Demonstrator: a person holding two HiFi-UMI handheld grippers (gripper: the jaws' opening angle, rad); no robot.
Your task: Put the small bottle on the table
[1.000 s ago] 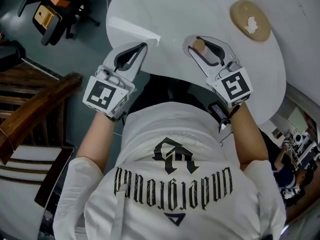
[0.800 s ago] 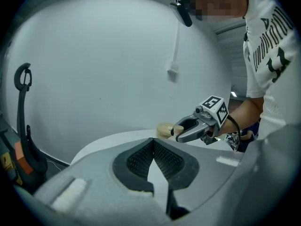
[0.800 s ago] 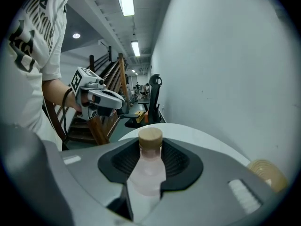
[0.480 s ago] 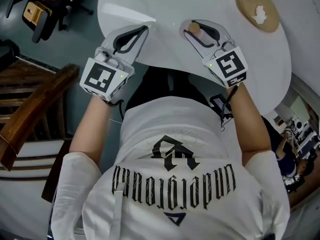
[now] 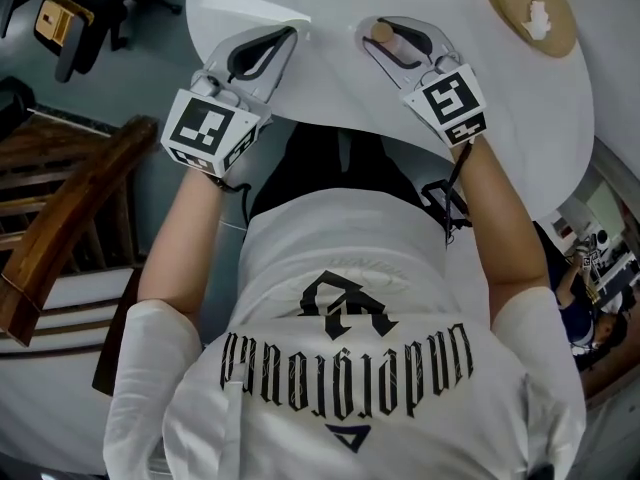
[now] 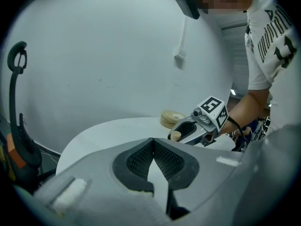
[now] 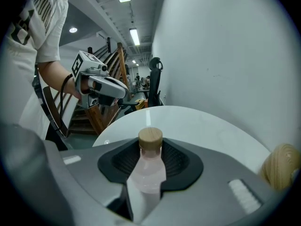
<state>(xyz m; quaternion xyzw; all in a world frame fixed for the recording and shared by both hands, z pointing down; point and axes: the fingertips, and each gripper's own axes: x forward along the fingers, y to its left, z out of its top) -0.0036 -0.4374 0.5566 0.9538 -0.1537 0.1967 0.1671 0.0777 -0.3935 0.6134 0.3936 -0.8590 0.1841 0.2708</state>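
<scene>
Smooth and white, the round table fills the top of the head view, and the gripper views show a plain pale wall behind it. A brown wooden stair rail runs off beyond its left side. Near the table's far right edge lies a round tan wooden disc with a white scrap on top.

The right gripper, grey plastic with ribbed black pads, hangs over the table's near edge, tilted forward and down from a bare forearm. Its jaws stand partly apart and press on a small clear plastic bottle, pinkish and translucent, with a squat round wooden cap. The bottle stands upright between the pads, clasped at its shoulder, and its base is hidden.

The left gripper is at the table's near left edge, well apart from the right one and angled down less steeply. Its jaws meet at the tips, with nothing between them.
</scene>
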